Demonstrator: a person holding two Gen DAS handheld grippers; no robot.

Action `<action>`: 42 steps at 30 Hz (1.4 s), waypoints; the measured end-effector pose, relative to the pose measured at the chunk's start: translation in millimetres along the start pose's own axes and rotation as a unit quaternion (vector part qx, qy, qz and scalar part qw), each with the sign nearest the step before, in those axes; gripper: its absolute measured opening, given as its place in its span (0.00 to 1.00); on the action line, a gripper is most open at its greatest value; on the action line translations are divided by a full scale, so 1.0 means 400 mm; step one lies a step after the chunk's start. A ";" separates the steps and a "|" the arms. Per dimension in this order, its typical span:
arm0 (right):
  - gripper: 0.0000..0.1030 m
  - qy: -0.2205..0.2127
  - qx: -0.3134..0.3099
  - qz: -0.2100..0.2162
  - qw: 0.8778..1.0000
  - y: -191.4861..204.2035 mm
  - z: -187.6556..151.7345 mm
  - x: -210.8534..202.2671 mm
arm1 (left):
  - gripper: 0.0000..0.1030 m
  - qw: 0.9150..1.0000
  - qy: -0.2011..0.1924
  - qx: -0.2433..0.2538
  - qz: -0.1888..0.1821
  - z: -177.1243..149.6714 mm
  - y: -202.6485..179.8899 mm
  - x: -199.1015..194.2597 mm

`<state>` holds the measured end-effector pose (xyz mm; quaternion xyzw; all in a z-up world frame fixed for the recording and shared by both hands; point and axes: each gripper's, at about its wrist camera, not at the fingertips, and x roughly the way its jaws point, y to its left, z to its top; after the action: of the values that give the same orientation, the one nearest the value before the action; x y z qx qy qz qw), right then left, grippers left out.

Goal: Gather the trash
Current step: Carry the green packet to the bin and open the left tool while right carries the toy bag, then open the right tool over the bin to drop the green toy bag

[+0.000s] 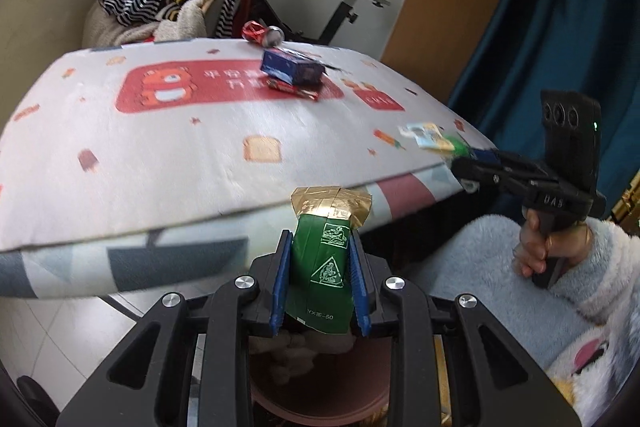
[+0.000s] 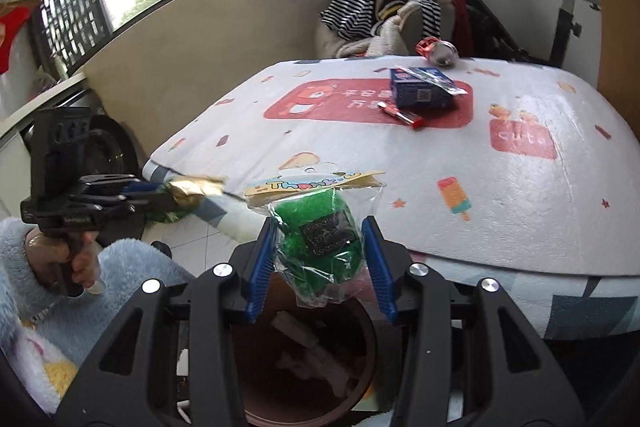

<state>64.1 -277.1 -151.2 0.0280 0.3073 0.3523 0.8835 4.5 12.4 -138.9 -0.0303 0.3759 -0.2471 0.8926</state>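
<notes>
Showing a green carton (image 1: 320, 267) clamped between the left gripper's (image 1: 319, 281) pads, off the table (image 1: 180, 155) edge, above a bin (image 2: 360, 359). Right gripper (image 2: 320, 255) flanks a bagged green item (image 2: 316, 239); pad contact is probably loose.

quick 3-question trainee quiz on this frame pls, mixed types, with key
1. True or false: the left gripper holds a green and gold packet.
2. What sits below both grippers? A) pink bin B) sink C) drawer
3. Fill in: the item in the right gripper is a clear bag with something ____ coloured inside.

Key: 1 true; 2 A; 3 green. Still on the table: blue box, crushed can, red wrapper.
</notes>
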 end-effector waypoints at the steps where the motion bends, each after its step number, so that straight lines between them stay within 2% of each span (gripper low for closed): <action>1: 0.44 0.004 0.001 0.004 1.000 0.002 -0.005 0.004 | 0.26 1.000 0.001 0.003 -0.003 -0.008 -0.003 0.004; 7: 0.44 0.026 0.001 0.004 1.000 0.015 -0.011 0.036 | 0.27 0.999 0.008 0.036 -0.007 -0.034 -0.028 0.030; 18: 0.44 0.035 0.023 0.006 0.999 0.003 -0.034 0.051 | 0.28 0.999 0.027 0.028 0.004 -0.045 -0.018 0.061; 20: 0.44 0.036 0.024 0.007 0.999 0.000 -0.034 0.049 | 0.33 0.999 0.025 0.029 0.005 -0.046 -0.019 0.059; 22: 0.44 0.036 0.025 0.009 0.999 -0.006 -0.030 0.052 | 0.51 0.999 0.020 0.027 0.011 -0.047 -0.018 0.054; 25: 0.44 0.039 0.024 0.017 0.999 -0.009 -0.030 0.051 | 0.65 1.000 0.005 0.022 0.017 -0.046 -0.014 0.041; 31: 0.45 0.060 0.012 0.033 0.998 0.000 -0.033 0.062 | 0.81 0.999 -0.014 0.006 0.038 -0.043 0.001 0.020; 33: 0.45 0.077 -0.001 0.034 0.996 0.011 -0.036 0.073 | 0.85 0.999 -0.016 -0.005 0.051 -0.043 0.012 0.016; 42: 0.46 0.110 -0.034 0.039 0.993 0.047 -0.057 0.090 | 0.88 0.996 -0.030 -0.050 0.063 -0.048 0.067 -0.015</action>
<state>60.2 -243.7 -183.3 -0.0294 0.3891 0.3975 0.8305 -1.0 41.1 -155.0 -0.0591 0.3622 -0.1705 0.9145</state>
